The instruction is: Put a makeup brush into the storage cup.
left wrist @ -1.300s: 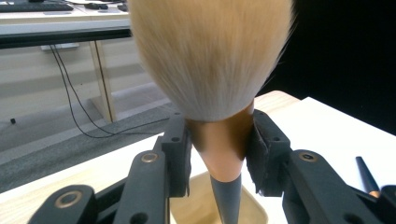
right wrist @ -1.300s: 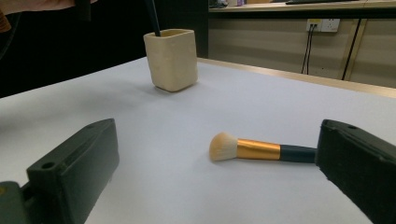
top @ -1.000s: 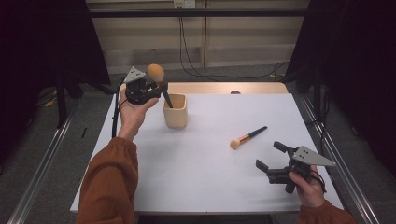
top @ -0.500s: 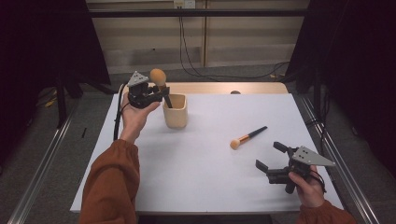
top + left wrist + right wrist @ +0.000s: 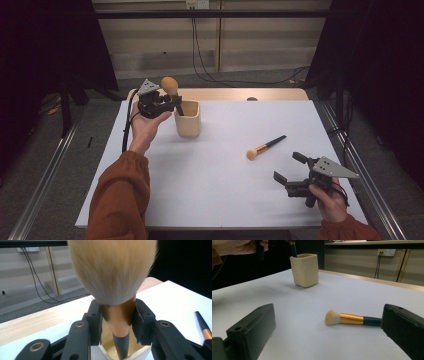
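My left gripper (image 5: pixel 172 102) is shut on a large makeup brush (image 5: pixel 170 86) above the back left of the white table (image 5: pixel 225 200). Its jaws clamp the copper collar just below the tan bristles (image 5: pixel 112 270). The dark handle (image 5: pixel 122 346) points down into a cream cup (image 5: pixel 188 122), whose rim (image 5: pixel 105 351) shows under the left gripper (image 5: pixel 117 320). A smaller brush (image 5: pixel 265 147) with an orange collar lies flat right of centre. My right gripper (image 5: pixel 287 166) hovers low near the front right, open, its jaws on either side of that brush (image 5: pixel 352 318) without touching it. The cup (image 5: pixel 304 270) stands beyond.
A wooden strip (image 5: pixel 225 94) runs along the table's far edge with a small dark spot (image 5: pixel 251 99) on it. Metal rails (image 5: pixel 360 165) flank the table. Cables (image 5: pixel 200 55) trail on the floor behind, and dark curtains hang on both sides.
My left gripper has sunk a little and shifted slightly right with the large brush, so the handle reaches deeper into the cup. The right gripper and the small brush have not moved.
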{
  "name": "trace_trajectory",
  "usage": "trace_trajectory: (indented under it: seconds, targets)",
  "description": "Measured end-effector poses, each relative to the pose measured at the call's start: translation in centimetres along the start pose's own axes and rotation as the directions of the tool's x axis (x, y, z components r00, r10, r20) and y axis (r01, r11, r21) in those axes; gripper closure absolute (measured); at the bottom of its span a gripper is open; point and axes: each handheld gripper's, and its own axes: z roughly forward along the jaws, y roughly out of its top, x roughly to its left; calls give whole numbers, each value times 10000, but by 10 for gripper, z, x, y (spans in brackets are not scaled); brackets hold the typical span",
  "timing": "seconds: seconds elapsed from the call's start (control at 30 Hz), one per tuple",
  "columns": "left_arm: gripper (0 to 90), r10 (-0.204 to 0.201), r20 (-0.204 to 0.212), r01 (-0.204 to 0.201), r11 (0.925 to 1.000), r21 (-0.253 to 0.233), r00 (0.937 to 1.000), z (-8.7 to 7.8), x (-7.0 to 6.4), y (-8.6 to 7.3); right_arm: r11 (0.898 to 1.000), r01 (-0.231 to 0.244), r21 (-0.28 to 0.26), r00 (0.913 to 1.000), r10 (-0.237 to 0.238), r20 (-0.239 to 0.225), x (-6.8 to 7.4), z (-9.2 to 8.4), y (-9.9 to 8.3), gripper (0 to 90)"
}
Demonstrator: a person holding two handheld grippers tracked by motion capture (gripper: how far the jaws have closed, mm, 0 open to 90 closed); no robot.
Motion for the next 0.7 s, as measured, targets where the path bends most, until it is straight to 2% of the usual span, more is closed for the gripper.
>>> trace_trajectory:
  seconds: [0.2, 0.33, 0.6, 0.7]
  targets:
    - [634, 49, 11, -50, 9999, 107, 10000, 3, -1, -4, 10000, 10, 0, 10000, -10, -16, 0, 0, 0, 0]
    - [633, -89, -124, 91, 9998, 190, 9999, 4, -1, -5, 10000, 20, 14, 10000, -20, -15, 0, 0, 0, 0]
    - [629, -190, -58, 192, 9991, 391, 9998, 4, 1, -11, 10000, 21, 16, 10000, -21, -14, 0, 0, 0, 0]
    - [564, -464, 2, 464, 9985, 302, 9989, 4, 3, -14, 10000, 63, 23, 10000, -63, -9, 0, 0, 0, 0]
